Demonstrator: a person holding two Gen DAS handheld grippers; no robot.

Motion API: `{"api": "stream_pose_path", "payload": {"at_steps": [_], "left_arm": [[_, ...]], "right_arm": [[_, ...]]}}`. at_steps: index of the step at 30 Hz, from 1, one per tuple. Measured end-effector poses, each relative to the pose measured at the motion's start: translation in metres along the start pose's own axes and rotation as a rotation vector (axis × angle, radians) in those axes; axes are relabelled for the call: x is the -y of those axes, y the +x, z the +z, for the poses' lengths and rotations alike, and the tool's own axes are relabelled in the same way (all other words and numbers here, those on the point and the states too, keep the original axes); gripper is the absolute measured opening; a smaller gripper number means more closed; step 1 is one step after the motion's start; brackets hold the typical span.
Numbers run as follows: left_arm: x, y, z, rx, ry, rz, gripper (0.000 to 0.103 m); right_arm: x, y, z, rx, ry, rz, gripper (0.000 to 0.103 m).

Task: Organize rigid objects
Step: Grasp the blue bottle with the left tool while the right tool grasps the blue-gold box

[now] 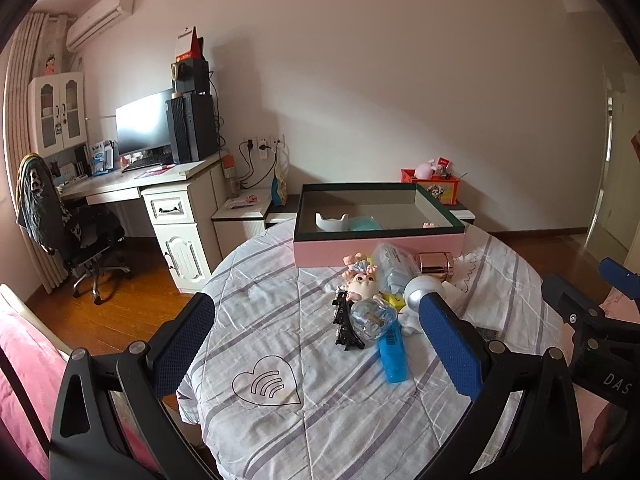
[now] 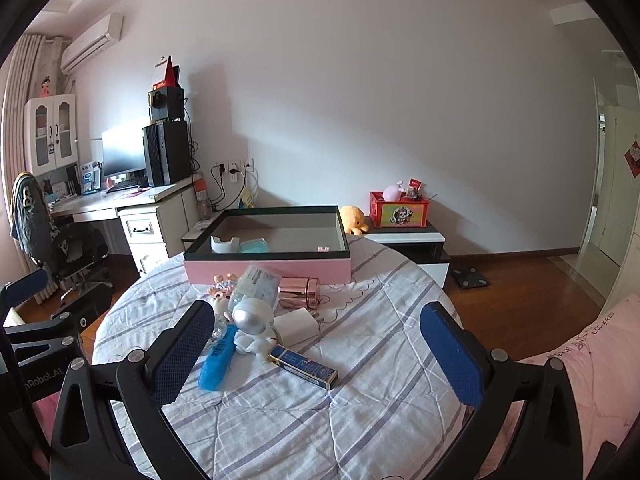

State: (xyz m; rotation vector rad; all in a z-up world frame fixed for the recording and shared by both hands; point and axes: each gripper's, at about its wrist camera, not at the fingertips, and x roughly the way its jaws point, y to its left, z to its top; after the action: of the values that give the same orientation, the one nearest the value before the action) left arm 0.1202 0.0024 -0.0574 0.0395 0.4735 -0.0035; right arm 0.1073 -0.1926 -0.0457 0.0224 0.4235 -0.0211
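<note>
Small objects [image 1: 376, 304] lie heaped before the open pink box [image 1: 378, 248].

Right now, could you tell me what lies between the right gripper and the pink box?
In the right wrist view, the right gripper is open; between it and the pink box lie the astronaut figure, a white charger and a rose-gold canister.

Pale walls, wooden floor [image 2: 520, 280], white desk [image 1: 132, 184] (computer atop).

one pink box [image 2: 267, 272], one astronaut figure [image 2: 253, 326], one blue tube [image 2: 216, 364]
</note>
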Motion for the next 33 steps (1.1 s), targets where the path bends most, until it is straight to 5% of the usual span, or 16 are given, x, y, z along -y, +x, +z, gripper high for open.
{"api": "stream_pose_path", "payload": {"at_steps": [23,29,33], "left_arm": [[0.050,0.119,-0.061,-0.349,0.037,-0.104,0.102],[0.062,0.135,-0.062,-0.384,0.056,-0.110,0.073],[0.061,0.134,-0.059,-0.367,0.066,-0.157,0.035]], "right_arm": [[0.051,0.091,-0.060,-0.233,0.025,-0.038,0.103],[0.053,0.107,-0.064,-0.266,0.015,-0.022,0.103],[0.048,0.119,-0.064,-0.291,-0.011,0.019,0.103]]}}
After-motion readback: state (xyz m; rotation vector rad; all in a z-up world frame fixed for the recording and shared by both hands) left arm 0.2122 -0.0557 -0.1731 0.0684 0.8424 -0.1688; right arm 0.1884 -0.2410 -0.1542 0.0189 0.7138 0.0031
